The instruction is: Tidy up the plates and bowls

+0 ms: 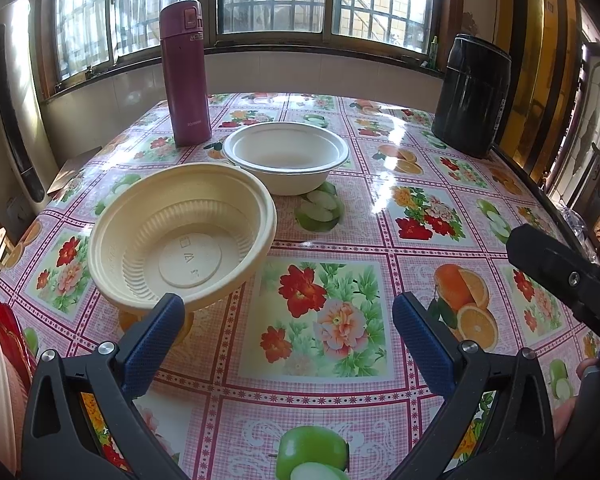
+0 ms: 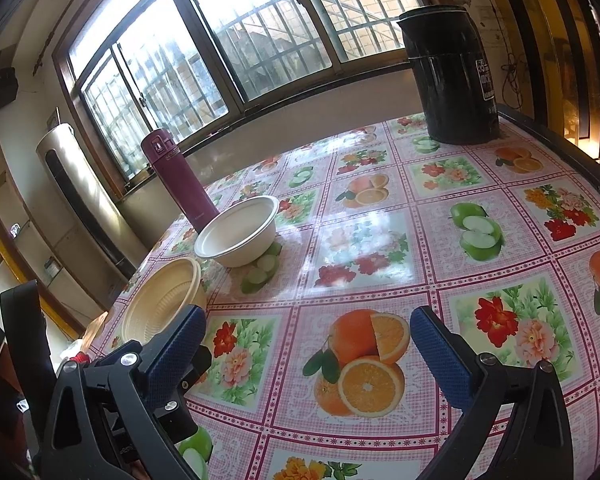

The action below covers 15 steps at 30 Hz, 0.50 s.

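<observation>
A cream ribbed plastic bowl [image 1: 180,236] sits at the table's near left, tipped a little toward the camera. Behind it stands a white paper bowl [image 1: 286,158], upright and empty. My left gripper [image 1: 288,312] is open, and its left fingertip [image 1: 168,316] overlaps the cream bowl's near rim; nothing lies between the pads. In the right wrist view, the cream bowl [image 2: 164,300] and the white bowl [image 2: 238,232] lie to the left. My right gripper [image 2: 308,320] hangs open over an orange print, holding nothing.
A maroon thermos [image 1: 186,76] stands just behind the bowls, and a black kettle [image 1: 472,96] occupies the far right corner. Red and pale plates [image 1: 2,332] show at the left edge. The floral tablecloth [image 1: 380,220] is bare in the middle and on the right.
</observation>
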Available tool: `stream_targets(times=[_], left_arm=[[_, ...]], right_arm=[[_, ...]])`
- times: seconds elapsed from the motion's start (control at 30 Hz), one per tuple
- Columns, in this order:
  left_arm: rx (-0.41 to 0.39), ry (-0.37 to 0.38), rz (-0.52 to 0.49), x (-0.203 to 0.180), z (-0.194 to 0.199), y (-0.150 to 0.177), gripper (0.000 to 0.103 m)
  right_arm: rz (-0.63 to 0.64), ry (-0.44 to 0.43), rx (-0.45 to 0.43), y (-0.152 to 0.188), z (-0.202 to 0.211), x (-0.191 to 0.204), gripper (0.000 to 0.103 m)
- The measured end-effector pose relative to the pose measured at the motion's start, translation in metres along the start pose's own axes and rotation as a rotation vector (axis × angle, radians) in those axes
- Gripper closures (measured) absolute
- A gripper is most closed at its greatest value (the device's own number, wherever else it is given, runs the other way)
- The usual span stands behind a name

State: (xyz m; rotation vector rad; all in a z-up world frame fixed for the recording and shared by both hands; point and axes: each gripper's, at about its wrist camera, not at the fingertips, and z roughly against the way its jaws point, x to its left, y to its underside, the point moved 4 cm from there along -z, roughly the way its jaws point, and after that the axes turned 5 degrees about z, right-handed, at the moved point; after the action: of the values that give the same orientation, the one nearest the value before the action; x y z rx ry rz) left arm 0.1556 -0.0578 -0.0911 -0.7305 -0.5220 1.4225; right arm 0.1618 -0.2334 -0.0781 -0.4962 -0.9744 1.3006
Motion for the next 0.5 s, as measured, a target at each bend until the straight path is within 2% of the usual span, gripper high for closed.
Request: stream_targets(times=[0.5], left_arm=[[0.021,0.005,-0.006,-0.0011,-0.0037,0.0028,0.0]], right_arm=[[0.0,0.0,0.002,0.001,-0.0017,0.0002,0.0]])
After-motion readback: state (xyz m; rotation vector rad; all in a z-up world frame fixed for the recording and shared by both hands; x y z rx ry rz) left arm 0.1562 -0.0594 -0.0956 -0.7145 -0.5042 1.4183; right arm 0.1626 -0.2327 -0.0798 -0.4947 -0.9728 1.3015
